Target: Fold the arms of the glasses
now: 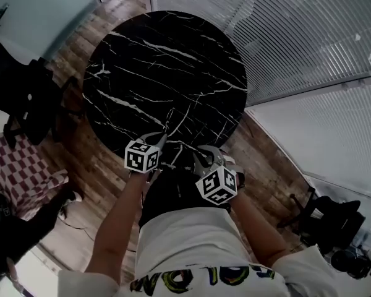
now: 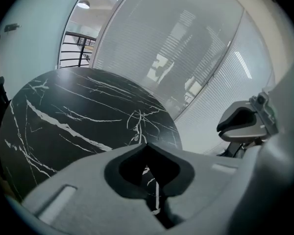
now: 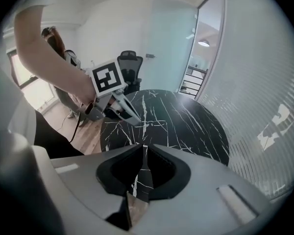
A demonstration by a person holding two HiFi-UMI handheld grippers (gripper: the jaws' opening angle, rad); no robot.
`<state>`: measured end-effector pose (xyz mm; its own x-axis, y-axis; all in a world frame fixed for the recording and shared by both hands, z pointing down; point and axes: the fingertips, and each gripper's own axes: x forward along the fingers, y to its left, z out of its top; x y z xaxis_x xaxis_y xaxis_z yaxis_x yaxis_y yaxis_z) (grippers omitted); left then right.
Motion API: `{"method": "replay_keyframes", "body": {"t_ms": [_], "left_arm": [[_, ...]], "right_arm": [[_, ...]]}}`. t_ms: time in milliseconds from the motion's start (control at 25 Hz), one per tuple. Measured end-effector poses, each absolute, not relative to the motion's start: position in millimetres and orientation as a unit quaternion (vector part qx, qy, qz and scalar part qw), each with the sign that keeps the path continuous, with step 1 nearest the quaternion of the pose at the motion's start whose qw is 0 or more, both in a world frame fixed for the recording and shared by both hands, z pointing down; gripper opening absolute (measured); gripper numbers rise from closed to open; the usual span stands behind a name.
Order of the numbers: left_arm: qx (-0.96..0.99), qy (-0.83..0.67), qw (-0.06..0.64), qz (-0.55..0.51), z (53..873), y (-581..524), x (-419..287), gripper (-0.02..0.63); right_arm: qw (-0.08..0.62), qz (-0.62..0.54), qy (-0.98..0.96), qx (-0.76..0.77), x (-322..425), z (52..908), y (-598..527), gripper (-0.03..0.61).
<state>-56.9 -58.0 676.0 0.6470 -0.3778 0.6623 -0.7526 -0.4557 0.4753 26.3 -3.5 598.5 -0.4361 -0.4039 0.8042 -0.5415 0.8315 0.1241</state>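
Note:
No glasses show in any view. In the head view both grippers hang over the near edge of the round black marble table (image 1: pixel 167 73). My left gripper (image 1: pixel 162 140) points at the table top with its jaws pressed together and nothing between them; its own view shows the tips meeting (image 2: pixel 147 145). My right gripper (image 1: pixel 201 156) is close beside it, to the right. Its tips (image 3: pixel 143 147) stand together but for a hair-thin slit, and nothing is held. The right gripper view also catches the left gripper (image 3: pixel 125 110) and the arm that bears it.
A glass wall with blinds (image 1: pixel 284 36) runs behind and to the right of the table. A black office chair (image 1: pixel 25 98) stands at the left, another chair (image 1: pixel 334 218) at the lower right. Checked fabric (image 1: pixel 18 166) lies at the left on the wooden floor (image 1: pixel 99 166).

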Motion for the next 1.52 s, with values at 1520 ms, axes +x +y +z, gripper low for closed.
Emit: {"method": "replay_keyframes", "body": {"t_ms": [1520], "left_arm": [[0.788,-0.387,0.393,0.275,744.2,-61.3,-78.8,0.161]], "right_arm": [[0.390,0.165,-0.844,0.328,54.1,614.9,-12.5,0.023]]}}
